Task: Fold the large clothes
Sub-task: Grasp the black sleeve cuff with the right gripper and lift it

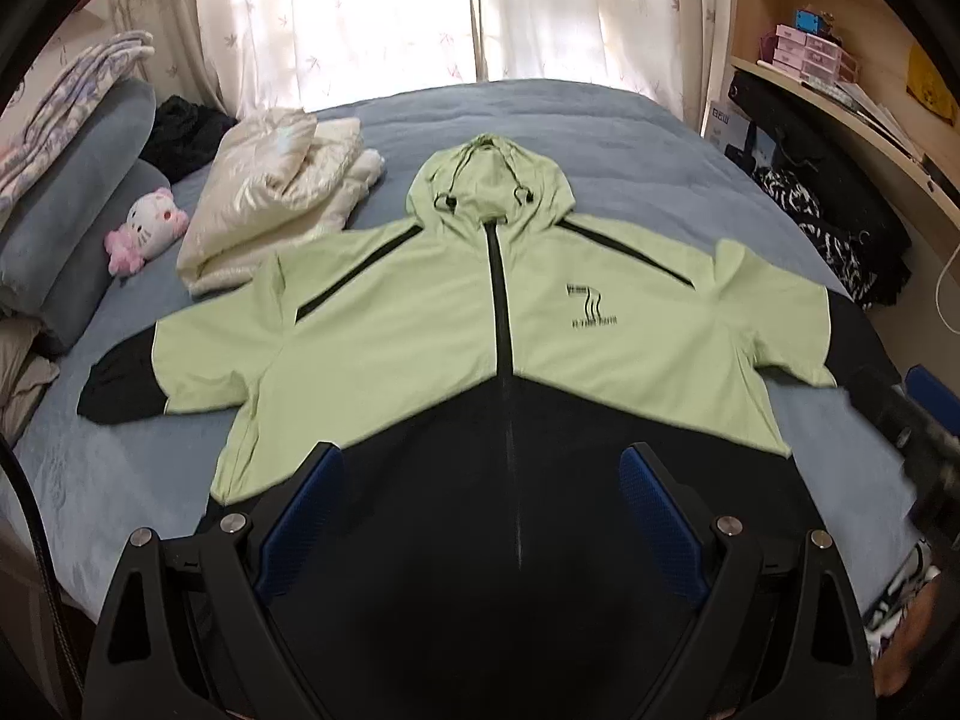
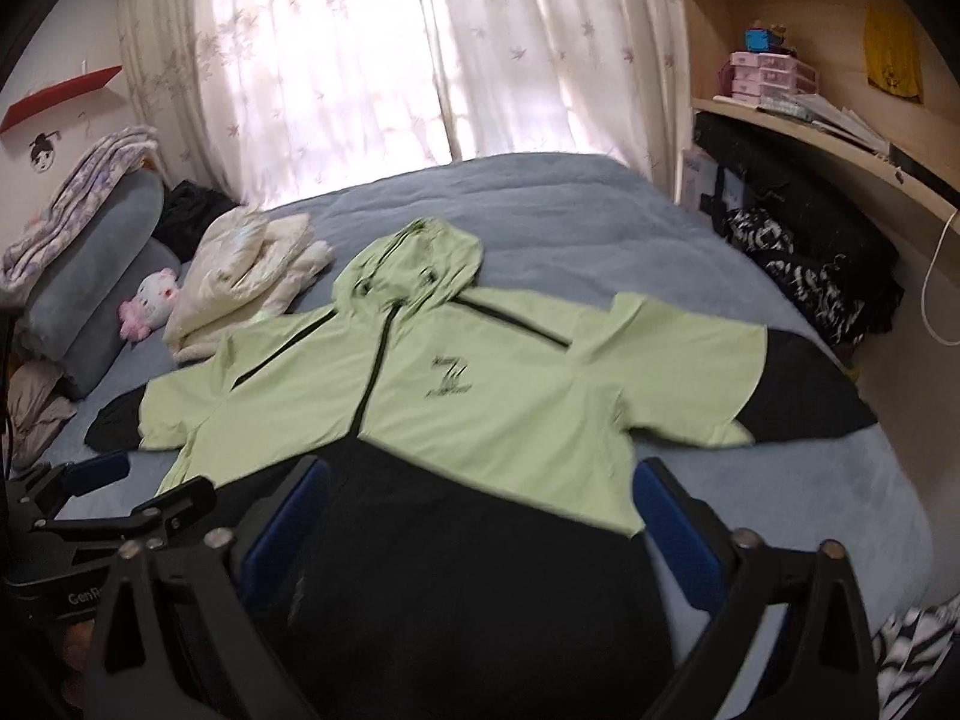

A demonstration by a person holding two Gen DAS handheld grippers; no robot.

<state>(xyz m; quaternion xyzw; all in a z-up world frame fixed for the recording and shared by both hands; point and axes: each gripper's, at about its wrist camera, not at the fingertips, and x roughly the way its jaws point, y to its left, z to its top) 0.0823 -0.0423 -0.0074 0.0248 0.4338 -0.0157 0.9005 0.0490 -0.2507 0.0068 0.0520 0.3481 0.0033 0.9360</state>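
green jacket w/ "7" chest logo

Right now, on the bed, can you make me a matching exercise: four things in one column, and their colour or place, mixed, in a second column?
Things:
1. jacket
2. plush toy
3. folded cream coat
4. curtains

Descriptions:
A. pink and white, beside the grey pillows
B. pale, patterned, behind the bed
C. light green and black, spread flat, zipper up
D. left of the hood

Pairs: 1-C, 2-A, 3-D, 4-B
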